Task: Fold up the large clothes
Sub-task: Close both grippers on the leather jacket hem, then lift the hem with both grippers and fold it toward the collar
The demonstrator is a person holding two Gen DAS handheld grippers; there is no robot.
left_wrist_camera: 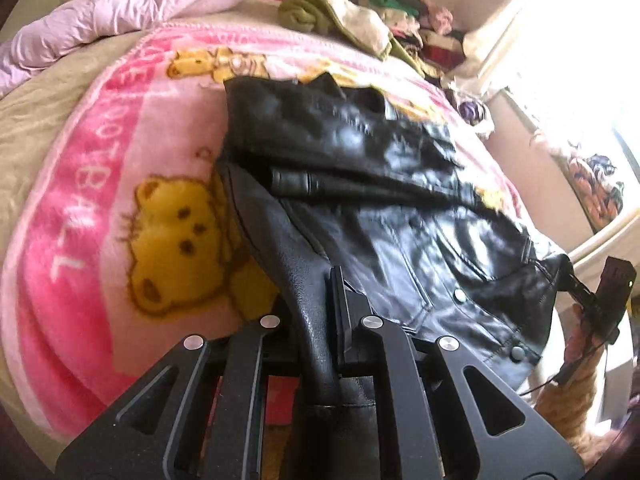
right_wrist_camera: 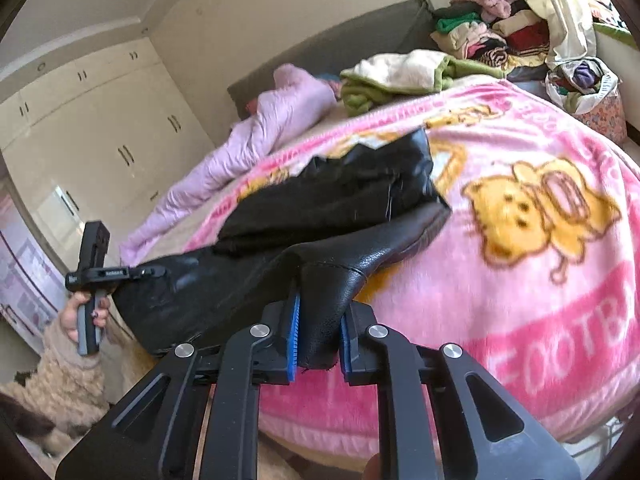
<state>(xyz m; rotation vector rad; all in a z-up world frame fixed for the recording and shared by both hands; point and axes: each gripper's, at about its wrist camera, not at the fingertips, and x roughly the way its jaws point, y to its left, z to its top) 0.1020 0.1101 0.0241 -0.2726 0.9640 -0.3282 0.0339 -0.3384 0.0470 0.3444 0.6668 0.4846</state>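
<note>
Left wrist view shows the left gripper (left_wrist_camera: 334, 320) pinching one near corner of the black leather jacket (left_wrist_camera: 360, 184) and the right gripper (right_wrist_camera: 318, 336) the other, the jacket stretching lengthwise away from both fingers across the pink blanket (left_wrist_camera: 80, 240) on the bed.

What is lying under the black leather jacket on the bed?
Under the black leather jacket lies a pink blanket with yellow bear pictures. The blanket part beneath the jacket is covered, so anything else there cannot be seen.
</note>
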